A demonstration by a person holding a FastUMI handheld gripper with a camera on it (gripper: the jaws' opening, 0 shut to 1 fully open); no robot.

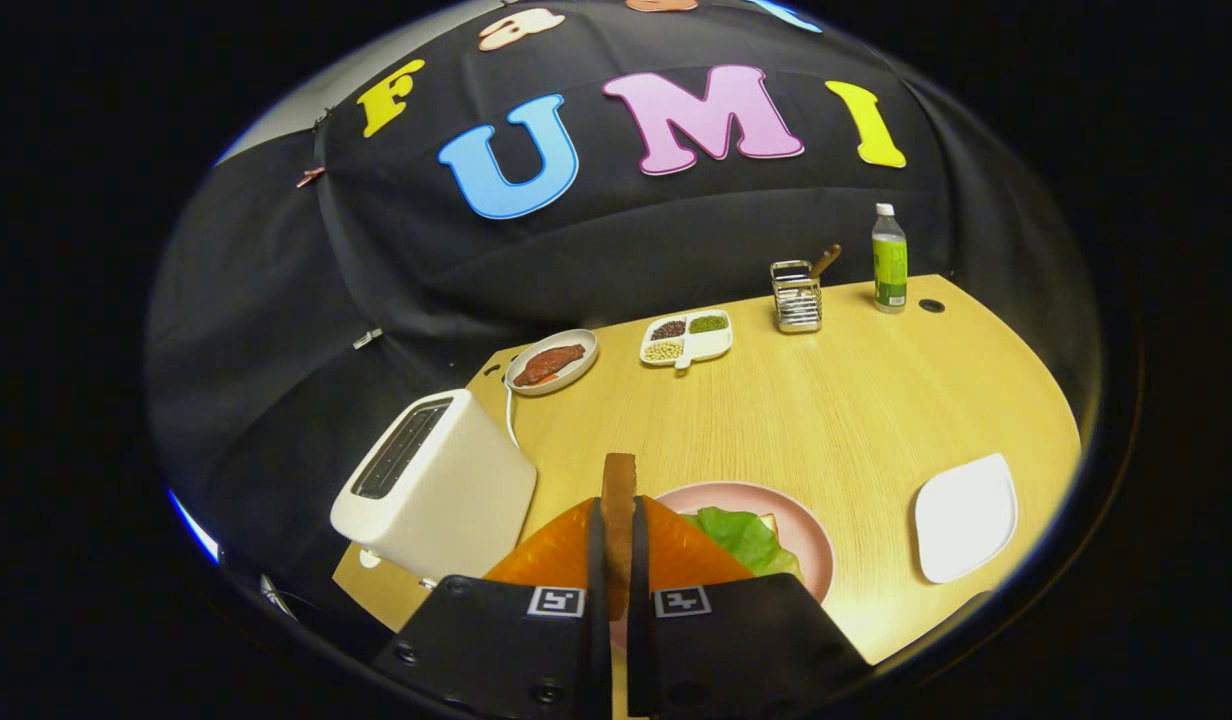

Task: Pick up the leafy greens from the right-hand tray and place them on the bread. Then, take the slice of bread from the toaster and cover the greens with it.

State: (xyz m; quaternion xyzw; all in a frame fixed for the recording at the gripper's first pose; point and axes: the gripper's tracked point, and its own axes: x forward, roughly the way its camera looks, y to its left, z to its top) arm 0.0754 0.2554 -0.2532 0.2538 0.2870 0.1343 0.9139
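The gripper [617,520] pinches a brown bread slice [618,490] upright on edge between both fingers. Just beyond, at one o'clock, crinkled green lettuce [741,537] lies on bread on the round pink plate [811,545]; the white toaster [441,490] stands at ten o'clock.

A pale yellow wood-grain tabletop [836,420] carries a cream-white toaster [446,495] with dark slots. A brown-crusted slice of bread [618,510] stands between the fingers of the hand-held gripper [617,560], above a pink plate [811,545] — bright green leafy greens [741,538] lie on it. Beside it sits a plain white tray [966,515]. Farther back — a green-labelled bottle [888,258] with a white cap.
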